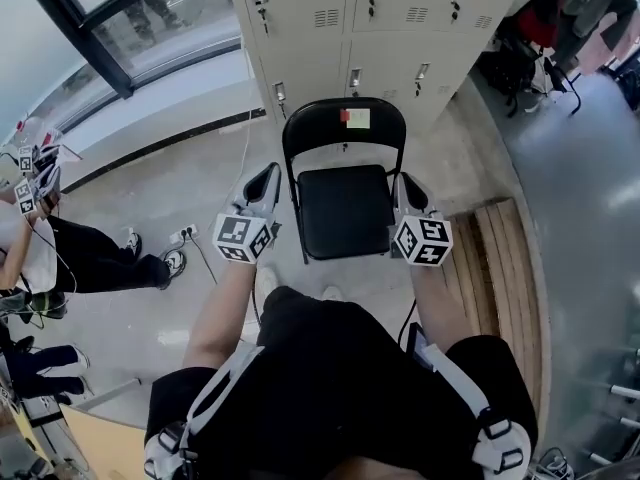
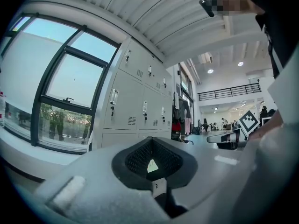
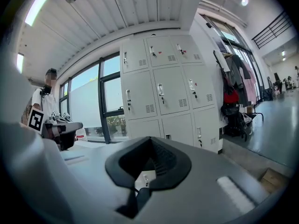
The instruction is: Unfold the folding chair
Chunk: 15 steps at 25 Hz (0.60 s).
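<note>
The black folding chair (image 1: pixel 345 211) stands opened on the floor in front of the lockers, its seat flat and its backrest (image 1: pixel 345 128) upright with a red and white sticker. In the head view my left gripper (image 1: pixel 268 178) hovers beside the seat's left edge and my right gripper (image 1: pixel 404 184) beside its right edge; I cannot tell whether either touches the frame. Both are shut with nothing held. The left gripper view shows its closed jaws (image 2: pixel 153 164) pointing level at the lockers, with the right gripper (image 2: pixel 229 136) off to the side. The right gripper view (image 3: pixel 147 171) is much the same.
Grey lockers (image 1: pixel 340 28) stand right behind the chair. A wooden slatted board (image 1: pixel 505 268) lies on the floor at the right. A power strip with a cable (image 1: pixel 183 234) lies at the left, near a seated person's legs (image 1: pixel 90 258). Bags (image 1: pixel 530 48) sit at the far right.
</note>
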Each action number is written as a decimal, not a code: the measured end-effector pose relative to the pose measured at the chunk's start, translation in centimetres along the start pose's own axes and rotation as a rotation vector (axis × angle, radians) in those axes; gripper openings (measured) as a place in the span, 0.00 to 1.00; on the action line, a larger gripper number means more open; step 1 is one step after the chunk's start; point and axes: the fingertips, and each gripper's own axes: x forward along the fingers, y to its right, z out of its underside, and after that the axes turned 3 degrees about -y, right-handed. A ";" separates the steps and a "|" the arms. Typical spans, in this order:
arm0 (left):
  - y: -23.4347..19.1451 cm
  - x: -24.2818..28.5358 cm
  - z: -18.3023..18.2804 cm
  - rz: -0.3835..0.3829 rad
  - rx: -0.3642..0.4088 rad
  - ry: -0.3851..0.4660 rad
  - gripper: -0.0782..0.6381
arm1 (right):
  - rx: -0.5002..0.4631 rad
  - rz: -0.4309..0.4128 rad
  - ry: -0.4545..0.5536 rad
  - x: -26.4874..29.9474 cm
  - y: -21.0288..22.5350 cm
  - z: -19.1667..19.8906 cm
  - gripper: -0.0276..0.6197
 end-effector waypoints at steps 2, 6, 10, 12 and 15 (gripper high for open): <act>0.5 -1.7 -0.3 -0.013 -0.002 0.013 0.11 | 0.006 -0.015 0.013 -1.1 -0.7 0.1 0.05; 0.4 -5.0 -0.9 -0.077 -0.034 0.064 0.11 | 0.032 -0.044 0.034 -2.4 -2.4 0.4 0.05; 0.4 -8.2 -1.9 -0.112 -0.026 0.106 0.11 | 0.003 -0.084 0.068 -3.4 -4.6 -0.4 0.05; 0.3 -9.8 -1.9 -0.115 -0.006 0.102 0.11 | -0.019 -0.099 0.073 -3.9 -5.7 -0.4 0.05; -0.3 -11.7 -1.7 -0.120 -0.006 0.088 0.11 | -0.028 -0.106 0.071 -4.2 -7.2 -0.5 0.05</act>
